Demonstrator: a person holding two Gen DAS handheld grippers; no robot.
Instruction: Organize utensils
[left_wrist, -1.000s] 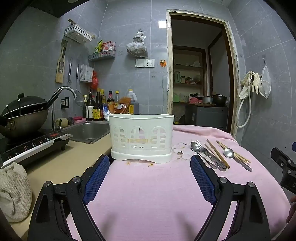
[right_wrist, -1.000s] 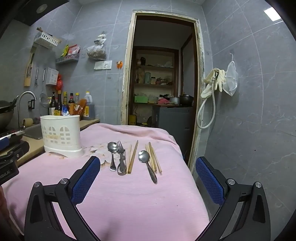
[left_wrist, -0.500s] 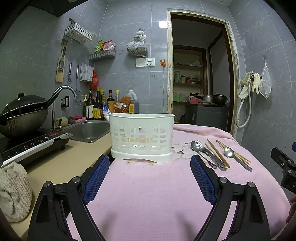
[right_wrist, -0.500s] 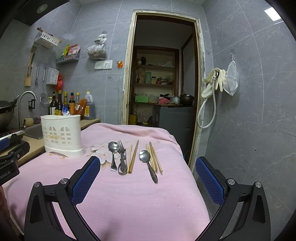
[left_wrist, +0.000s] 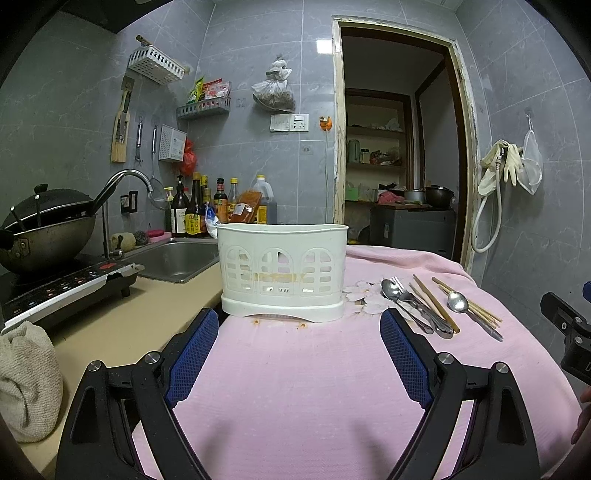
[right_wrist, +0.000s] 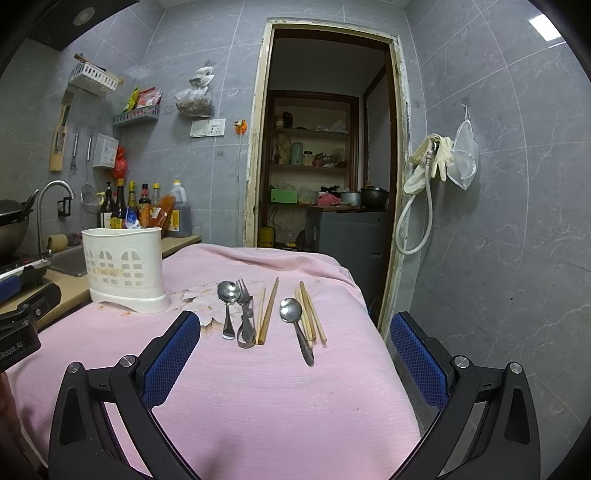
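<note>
A white slotted utensil holder (left_wrist: 282, 271) stands on the pink cloth (left_wrist: 303, 387); it also shows in the right wrist view (right_wrist: 125, 271). To its right lie a spoon (right_wrist: 227, 304), a fork (right_wrist: 245, 314), chopsticks (right_wrist: 269, 312), a second spoon (right_wrist: 295, 328) and more chopsticks (right_wrist: 312, 314). The same utensils show in the left wrist view (left_wrist: 417, 306). My left gripper (left_wrist: 299, 332) is open and empty in front of the holder. My right gripper (right_wrist: 295, 339) is open and empty, just short of the utensils.
A sink (left_wrist: 177, 258) with a tap, an induction hob (left_wrist: 62, 291) with a wok (left_wrist: 44, 229) and a towel (left_wrist: 26, 380) lie to the left. Sauce bottles (left_wrist: 207, 210) stand behind the holder. The table's right edge drops beside a tiled wall (right_wrist: 498, 258).
The right gripper has edged slightly forward toward the utensils. The left gripper has hardly moved. Both stay open.
</note>
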